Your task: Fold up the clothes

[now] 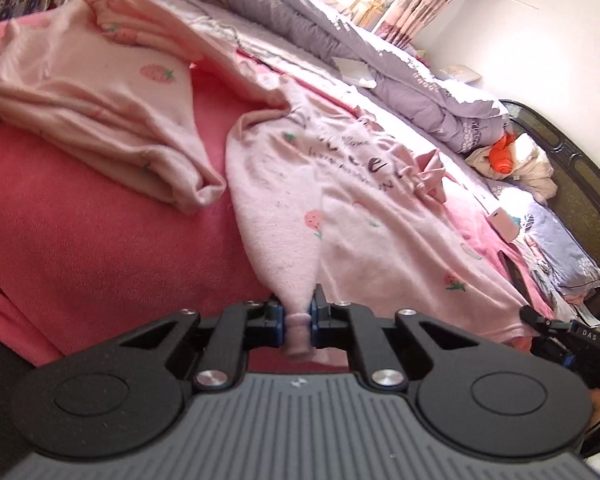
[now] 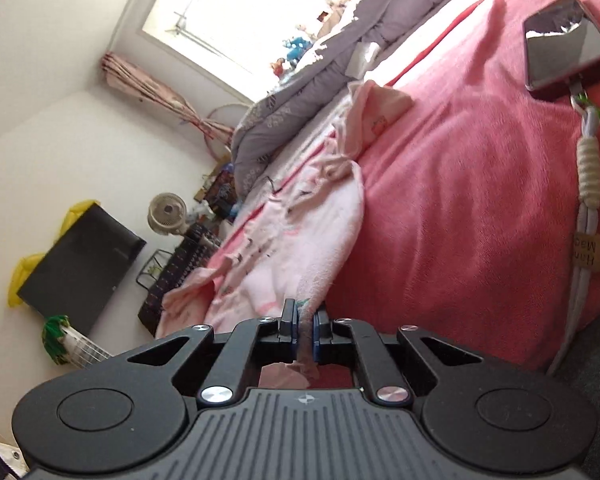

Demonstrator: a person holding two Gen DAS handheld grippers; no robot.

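A pale pink fleece top [image 1: 340, 216] with strawberry prints and dark lettering lies spread on a red-pink blanket [image 1: 80, 220]. My left gripper [image 1: 299, 318] is shut on a bunched edge of this top, which rises in a taut fold from the bed to the pads. My right gripper [image 2: 305, 330] is shut on another edge of the same pink top [image 2: 300, 240]; it shows at the right edge of the left wrist view as a black tool [image 1: 556, 326]. A second peach-pink strawberry garment [image 1: 100, 104] lies crumpled to the left, apart from both grippers.
A grey-purple quilt [image 1: 340, 40] is piled along the far side of the bed. A phone [image 2: 566, 46] with a cord strap [image 2: 588, 184] lies on the blanket to the right. A dark headboard [image 1: 580, 184], a small fan [image 2: 166, 214] and a black bag [image 2: 80, 268] stand around the bed.
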